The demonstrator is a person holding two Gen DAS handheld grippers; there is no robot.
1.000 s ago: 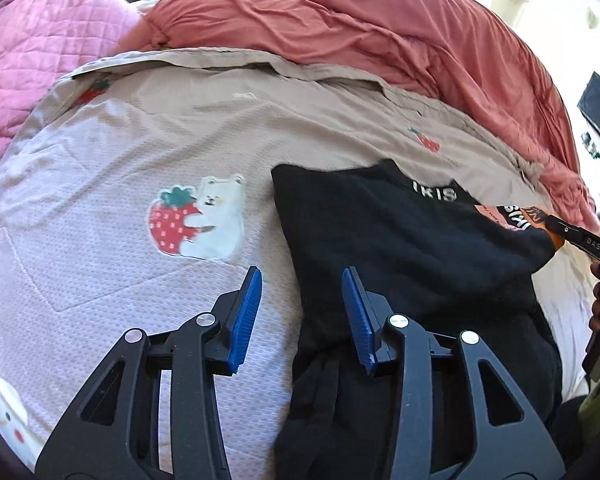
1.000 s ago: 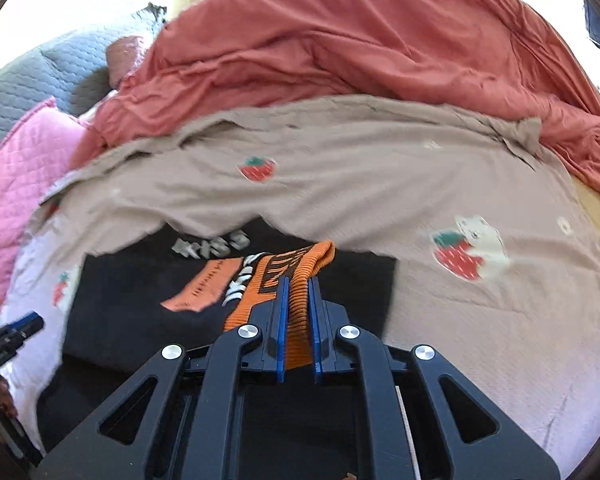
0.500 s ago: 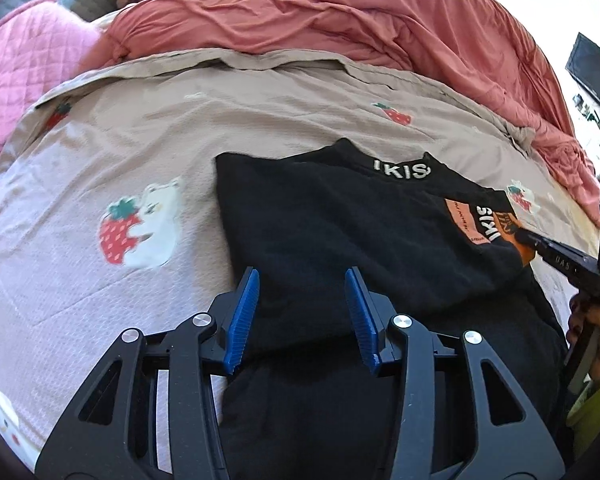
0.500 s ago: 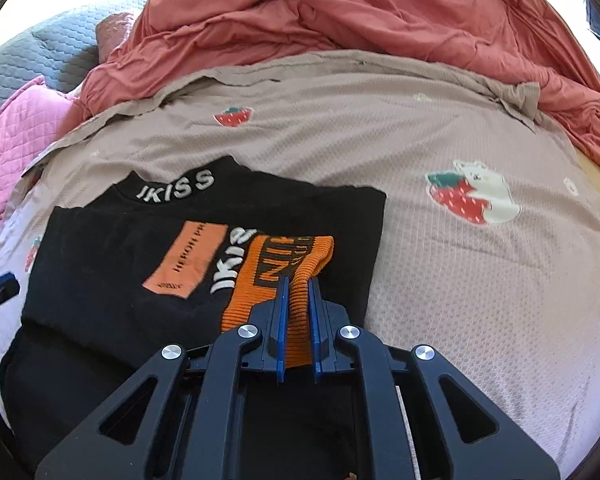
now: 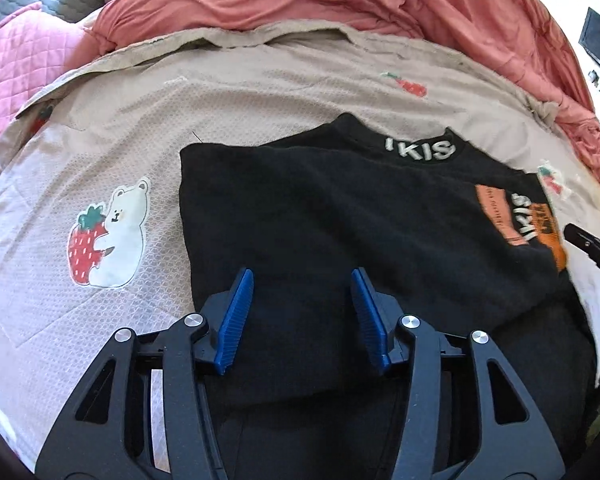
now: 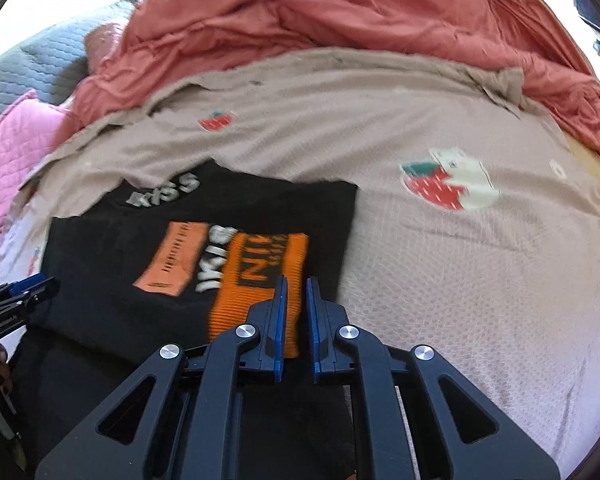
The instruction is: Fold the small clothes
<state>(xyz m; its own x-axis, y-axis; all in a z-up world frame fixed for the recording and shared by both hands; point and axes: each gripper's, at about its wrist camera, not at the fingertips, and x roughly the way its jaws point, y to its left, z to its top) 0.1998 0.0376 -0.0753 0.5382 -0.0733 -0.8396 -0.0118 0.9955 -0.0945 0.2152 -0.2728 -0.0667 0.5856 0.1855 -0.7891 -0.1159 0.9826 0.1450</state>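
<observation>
Since the earlier frame, the right gripper's blue pads have been parted and the orange cuff released.

Left wrist view: the left gripper is held spread and empty over the black sweater, which lies on the beige bedsheet.

Right wrist view: the right gripper is slightly parted around the cuff. It should be withdrawn straight back so that the folded sleeve is not dragged.

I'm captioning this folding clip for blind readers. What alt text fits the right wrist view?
The right claw, its blue pads slightly parted, straddles the orange ribbed cuff of a black sweater lying on a beige strawberry-and-bear sheet. A rumpled coral blanket lies beyond.
</observation>
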